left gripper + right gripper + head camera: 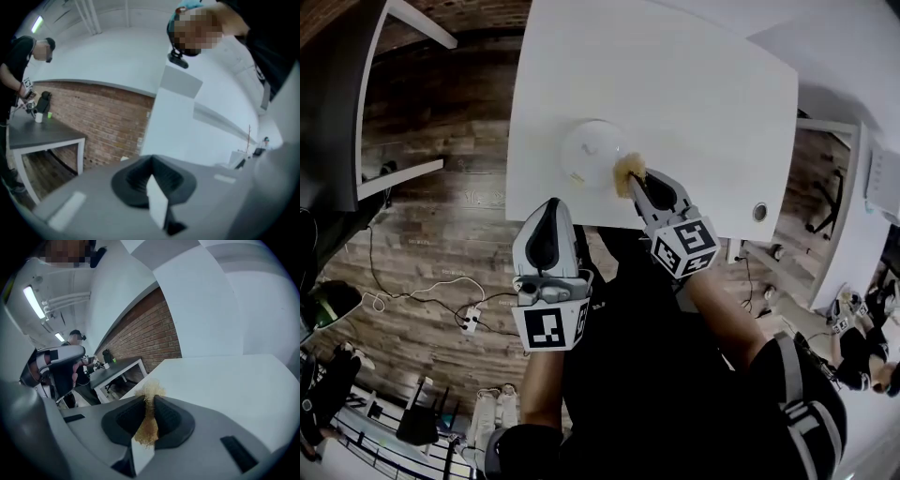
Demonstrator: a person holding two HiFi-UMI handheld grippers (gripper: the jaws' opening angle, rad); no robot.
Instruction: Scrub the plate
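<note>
Broadly, the white table [675, 94] fills the space ahead of both pairs of jaws, with the wooden floor [441, 253] off to their left. The plate [591, 155], white and round, lies on the table near its front edge, just ahead and to the left of the right gripper [639, 180].

That gripper reaches in over the table's front edge, angled towards the plate. Its jaws are clamped on a golden fibrous scrubber [626, 172], whose tuft meets the plate's right rim in the head view. The left gripper [553, 204] is held back at the front edge, nearer the person's body, with the plate ahead of its jaws and slightly to the right, apart from them.

The right gripper view shows the scrubber [146, 427] pinched tightly between the two jaws, with fibres sticking out past the tips. Bare white tabletop lies beyond, and the plate cannot be made out against it. In the left gripper view the jaws are pressed together with nothing between them. This gripper [151, 161] tilts upward, towards a brick wall [112, 122] and a dark table [42, 133], so that view shows no plate.
</note>
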